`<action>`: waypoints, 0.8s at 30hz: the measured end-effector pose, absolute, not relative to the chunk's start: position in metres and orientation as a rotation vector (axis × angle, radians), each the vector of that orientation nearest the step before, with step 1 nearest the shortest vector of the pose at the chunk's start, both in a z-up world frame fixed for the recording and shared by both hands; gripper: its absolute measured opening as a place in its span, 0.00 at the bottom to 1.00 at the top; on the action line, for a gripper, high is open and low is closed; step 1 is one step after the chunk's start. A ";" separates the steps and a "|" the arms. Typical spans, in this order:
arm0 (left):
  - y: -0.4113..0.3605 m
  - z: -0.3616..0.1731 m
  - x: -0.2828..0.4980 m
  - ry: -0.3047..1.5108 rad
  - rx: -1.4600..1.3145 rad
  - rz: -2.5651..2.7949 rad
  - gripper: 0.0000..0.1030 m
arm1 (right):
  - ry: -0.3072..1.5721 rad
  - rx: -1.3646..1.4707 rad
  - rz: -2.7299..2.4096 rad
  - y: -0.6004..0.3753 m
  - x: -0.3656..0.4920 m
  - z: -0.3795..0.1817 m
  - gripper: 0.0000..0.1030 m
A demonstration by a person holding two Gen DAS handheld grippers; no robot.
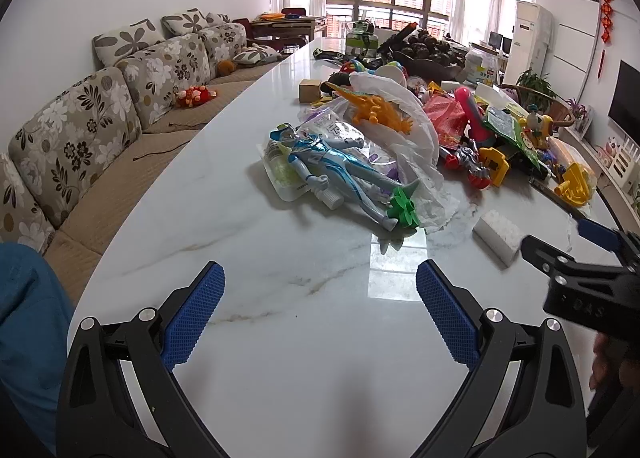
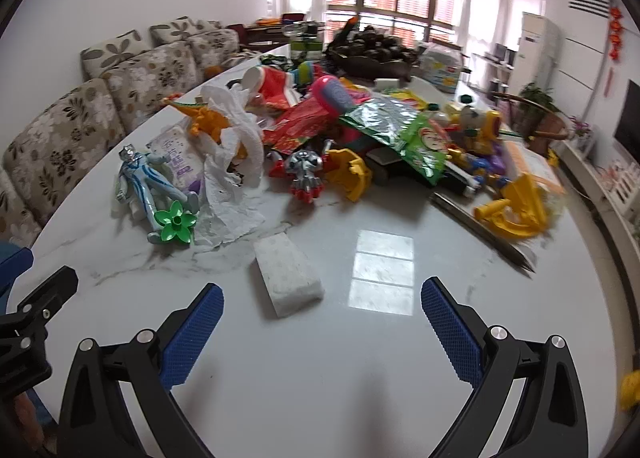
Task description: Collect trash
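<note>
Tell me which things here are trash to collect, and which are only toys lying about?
Trash: crumpled white plastic bag; green foil wrapper; red wrapper.
Just lying about: blue-silver action figure; orange dinosaur; green flower piece; white sponge block.

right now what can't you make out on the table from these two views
- Purple packet: print unreadable in either view, with the blue figure and white plastic bag lying over it.
- Dark pile in the bowl: too far and blurred, right wrist view.
- Right claw: cut off by the left wrist view's right edge.
- Yellow object: cut off at the right wrist view's right edge.
</note>
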State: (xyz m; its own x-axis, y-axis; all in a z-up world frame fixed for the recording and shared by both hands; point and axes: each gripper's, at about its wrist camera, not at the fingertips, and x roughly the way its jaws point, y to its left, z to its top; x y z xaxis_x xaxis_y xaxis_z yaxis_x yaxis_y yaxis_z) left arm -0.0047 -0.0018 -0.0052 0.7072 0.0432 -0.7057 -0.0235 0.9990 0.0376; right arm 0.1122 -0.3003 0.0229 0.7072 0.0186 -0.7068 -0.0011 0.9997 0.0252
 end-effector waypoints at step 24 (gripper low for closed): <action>-0.033 -0.005 0.031 0.807 -0.047 -0.079 0.91 | 0.777 0.194 0.258 -0.374 0.052 0.043 0.29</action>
State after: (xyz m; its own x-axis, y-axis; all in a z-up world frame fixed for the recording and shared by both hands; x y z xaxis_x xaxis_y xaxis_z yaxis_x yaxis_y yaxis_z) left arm 0.0308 -0.0330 -0.0052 0.6890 -0.0891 -0.7192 0.0530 0.9960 -0.0726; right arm 0.0516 -0.3738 0.0431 0.6841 0.2998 -0.6649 -0.1581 0.9509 0.2661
